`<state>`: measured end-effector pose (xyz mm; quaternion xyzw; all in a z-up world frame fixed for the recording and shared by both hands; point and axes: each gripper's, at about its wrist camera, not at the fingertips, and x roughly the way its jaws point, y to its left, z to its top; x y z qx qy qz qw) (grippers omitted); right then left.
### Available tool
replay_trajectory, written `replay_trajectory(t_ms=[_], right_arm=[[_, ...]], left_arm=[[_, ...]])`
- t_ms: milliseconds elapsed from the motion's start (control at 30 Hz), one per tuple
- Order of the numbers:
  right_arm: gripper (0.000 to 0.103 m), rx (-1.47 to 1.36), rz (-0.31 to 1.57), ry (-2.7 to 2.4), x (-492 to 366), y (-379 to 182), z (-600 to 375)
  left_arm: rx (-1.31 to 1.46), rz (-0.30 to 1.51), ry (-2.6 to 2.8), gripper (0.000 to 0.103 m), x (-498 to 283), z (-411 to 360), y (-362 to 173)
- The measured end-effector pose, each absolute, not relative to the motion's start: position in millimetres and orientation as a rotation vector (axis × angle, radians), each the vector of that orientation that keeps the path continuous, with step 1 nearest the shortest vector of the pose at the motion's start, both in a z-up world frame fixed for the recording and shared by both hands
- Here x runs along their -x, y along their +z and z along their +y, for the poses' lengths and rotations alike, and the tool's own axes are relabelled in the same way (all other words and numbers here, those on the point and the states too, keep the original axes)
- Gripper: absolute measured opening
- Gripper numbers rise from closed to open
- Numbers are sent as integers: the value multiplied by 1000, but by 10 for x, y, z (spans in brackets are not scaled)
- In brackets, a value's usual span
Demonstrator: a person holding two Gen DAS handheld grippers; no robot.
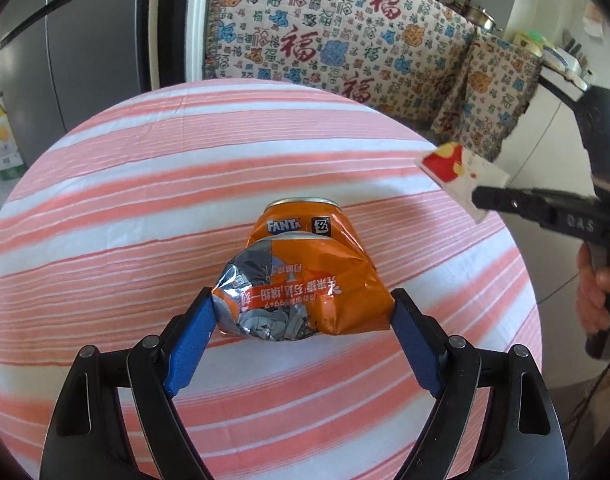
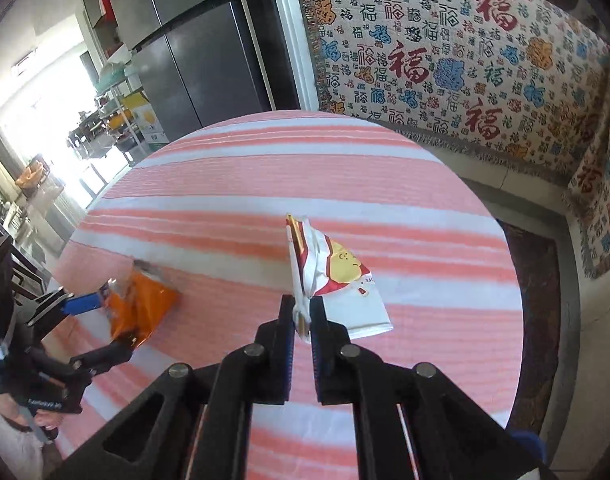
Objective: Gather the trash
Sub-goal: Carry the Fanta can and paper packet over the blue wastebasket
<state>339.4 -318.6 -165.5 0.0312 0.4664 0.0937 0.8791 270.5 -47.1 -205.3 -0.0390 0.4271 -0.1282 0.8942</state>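
1. White-and-red wrapper point(image 2: 337, 280): pinched by its lower edge in the right gripper point(image 2: 303, 316), jaws clamped together on it, held clear above the striped tablecloth point(image 2: 265, 160), judged ready for carrying off.
2. Orange snack bag point(image 1: 305, 296): lying on the cloth against a dented Fanta can point(image 1: 303, 220).
3. Left gripper point(image 1: 303, 312): jaws wide apart, blue pads point(image 1: 193, 340) flanking the bag's ends; actual contact cannot be told.

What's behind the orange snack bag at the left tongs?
An orange Fanta can stands right behind the orange snack bag on the striped tablecloth. Only the can's top and upper label show; the bag covers its lower part.
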Motion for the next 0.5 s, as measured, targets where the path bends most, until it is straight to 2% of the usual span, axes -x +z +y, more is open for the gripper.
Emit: replay_trajectory(t_ms=[267, 500], right_arm=[[8, -158, 953, 149, -2467, -1641, -3234], [8, -200, 877, 131, -2228, -1597, -3339]], left_arm=[[41, 852, -286, 86, -2482, -786, -1944], [28, 826, -264, 86, -2297, -874, -1855]])
